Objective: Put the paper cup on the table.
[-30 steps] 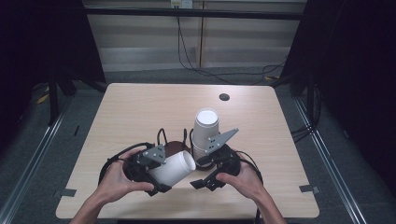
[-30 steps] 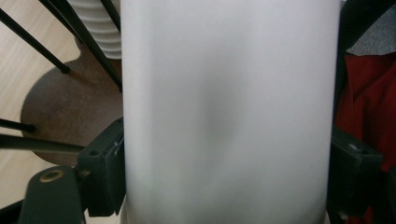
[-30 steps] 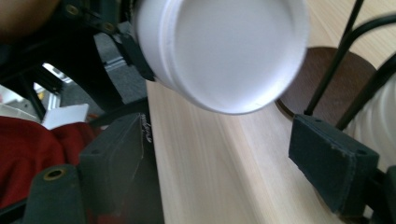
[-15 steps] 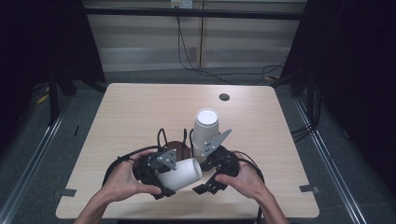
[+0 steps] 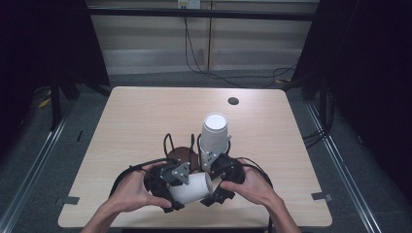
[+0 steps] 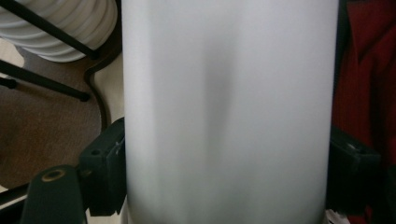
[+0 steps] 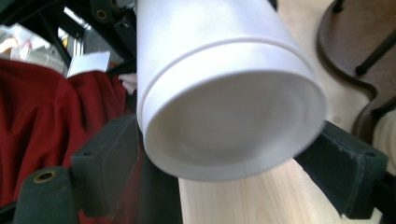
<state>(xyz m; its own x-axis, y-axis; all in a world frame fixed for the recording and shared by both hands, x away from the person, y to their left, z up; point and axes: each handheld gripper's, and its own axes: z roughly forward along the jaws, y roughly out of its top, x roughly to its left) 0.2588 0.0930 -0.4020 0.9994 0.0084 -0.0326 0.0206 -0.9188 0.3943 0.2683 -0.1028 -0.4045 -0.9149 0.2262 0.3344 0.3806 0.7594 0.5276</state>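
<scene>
A white cup [image 5: 192, 187] lies on its side above the table's front edge. My left gripper [image 5: 182, 191] is shut on its body. In the left gripper view the cup [image 6: 229, 112] stands between the pads [image 6: 107, 172] of the left gripper [image 6: 229, 177], whose jaws have just been closing a little further on it. My right gripper [image 5: 216, 191] sits at the cup's right end. In the right gripper view the cup's wide end [image 7: 224, 93] pokes between the spread jaws of the right gripper [image 7: 224, 163], which stands open around it.
An upright stack of white cups [image 5: 214, 133] stands in a black wire holder on a round brown base [image 5: 180, 154], just behind both grippers. The wooden table [image 5: 145, 116] has a small dark hole [image 5: 233, 101] near its far edge. Red cloth [image 7: 42, 107] lies behind the cup.
The left hand has carried the cup rightward and slightly down, bringing its end between the right gripper's jaws. The right hand has stayed put.
</scene>
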